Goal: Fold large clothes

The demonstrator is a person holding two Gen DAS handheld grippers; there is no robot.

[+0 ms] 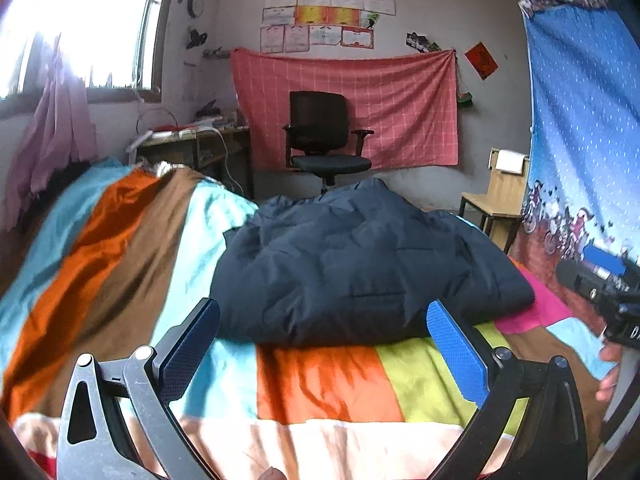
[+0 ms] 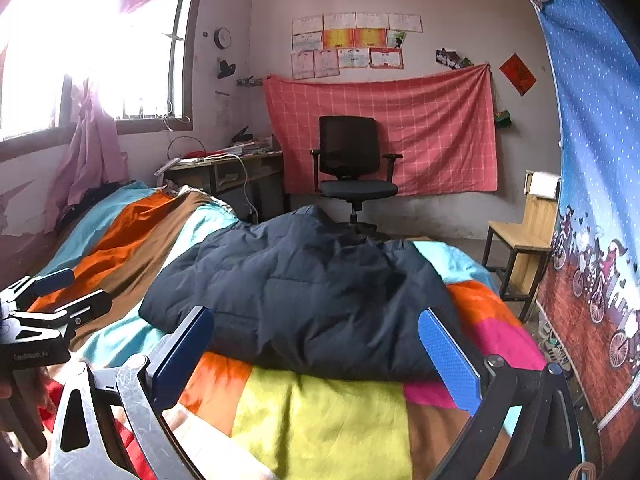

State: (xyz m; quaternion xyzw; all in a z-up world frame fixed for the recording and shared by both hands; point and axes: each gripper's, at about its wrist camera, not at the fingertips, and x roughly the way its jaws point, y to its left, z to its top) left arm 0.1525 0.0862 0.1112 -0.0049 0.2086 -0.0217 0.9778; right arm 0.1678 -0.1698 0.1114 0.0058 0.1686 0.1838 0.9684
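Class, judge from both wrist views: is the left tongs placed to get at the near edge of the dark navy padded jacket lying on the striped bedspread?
Probably yes. The left tongs stand open just short of the dark navy padded jacket, with only bare striped bedspread between them and its near edge.
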